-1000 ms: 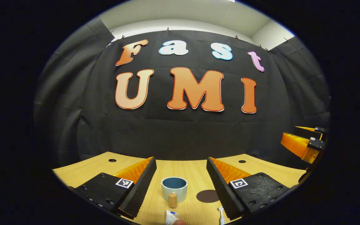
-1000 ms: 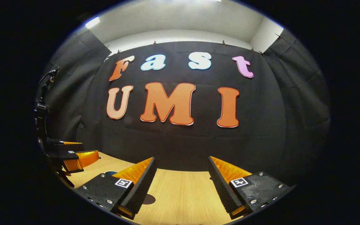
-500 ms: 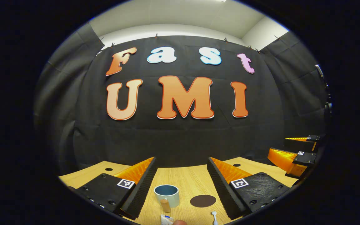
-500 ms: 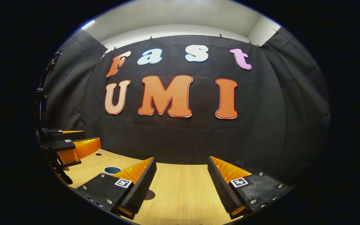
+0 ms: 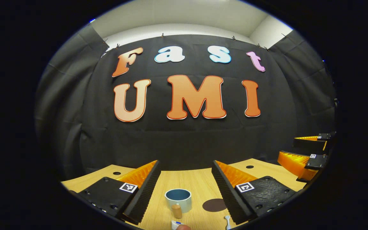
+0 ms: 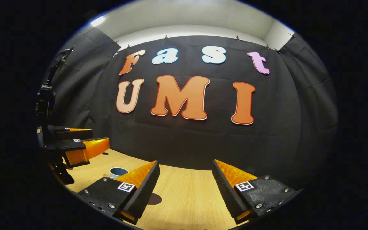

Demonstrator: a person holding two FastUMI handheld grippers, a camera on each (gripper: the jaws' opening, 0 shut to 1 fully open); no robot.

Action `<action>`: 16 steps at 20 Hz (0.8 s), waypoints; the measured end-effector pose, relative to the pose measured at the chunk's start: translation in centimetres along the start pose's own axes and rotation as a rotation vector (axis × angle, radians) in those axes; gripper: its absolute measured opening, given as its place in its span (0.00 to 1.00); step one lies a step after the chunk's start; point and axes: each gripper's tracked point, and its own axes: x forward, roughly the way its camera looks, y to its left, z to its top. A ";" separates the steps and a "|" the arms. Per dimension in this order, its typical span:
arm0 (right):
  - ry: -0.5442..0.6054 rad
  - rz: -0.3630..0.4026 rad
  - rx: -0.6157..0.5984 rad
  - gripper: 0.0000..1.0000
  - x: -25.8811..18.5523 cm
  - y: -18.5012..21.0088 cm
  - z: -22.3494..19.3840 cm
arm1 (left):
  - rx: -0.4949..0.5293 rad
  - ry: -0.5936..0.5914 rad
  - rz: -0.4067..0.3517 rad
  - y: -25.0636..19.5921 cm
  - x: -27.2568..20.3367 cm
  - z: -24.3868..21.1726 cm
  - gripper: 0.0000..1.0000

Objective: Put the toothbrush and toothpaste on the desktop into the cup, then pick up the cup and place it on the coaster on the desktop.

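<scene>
Jaws of the left gripper [image 5: 184, 191] and the right gripper [image 6: 184, 191] are standing apart, gripping nothing; the cup [image 5: 178, 199] is sitting beside the coaster [image 5: 214, 205] near the desk's [image 5: 200, 182] front edge.

No words, brands or numbers can be read on anything on the table [image 5: 196, 179]. The only signs are small square black-and-white coded markers, patterns rather than letters. In the left gripper view, the left gripper [image 5: 185, 166] carries one marker on each finger [image 5: 128, 187] [image 5: 244, 187]. In the right gripper view, the right gripper [image 6: 185, 164] carries the same pair [image 6: 123, 187] [image 6: 242, 186]. The toothpaste tube [image 5: 175, 224], at the table's near edge, has a blue mark too small to read.
</scene>
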 end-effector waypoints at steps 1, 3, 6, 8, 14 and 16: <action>0.005 0.004 0.001 0.99 0.2 0.4 -0.3 | -0.007 0.005 0.010 0.4 0.0 -0.5 1.00; 0.033 0.017 0.016 0.98 0.4 1.2 -1.5 | -0.012 0.032 0.033 1.3 -0.4 -1.8 0.96; 0.080 0.029 0.032 0.99 0.2 1.6 -2.7 | 0.008 0.071 0.060 2.5 -1.2 -3.2 1.00; 0.092 0.033 0.036 0.99 0.2 1.8 -2.9 | 0.006 0.096 0.055 2.6 -1.5 -3.9 0.96; 0.193 0.066 0.062 0.98 0.0 2.7 -5.0 | 0.022 0.215 0.011 2.0 -2.2 -6.7 0.96; 0.264 0.078 0.075 0.98 -0.4 2.9 -6.5 | 0.054 0.273 0.003 2.1 -2.4 -8.4 0.96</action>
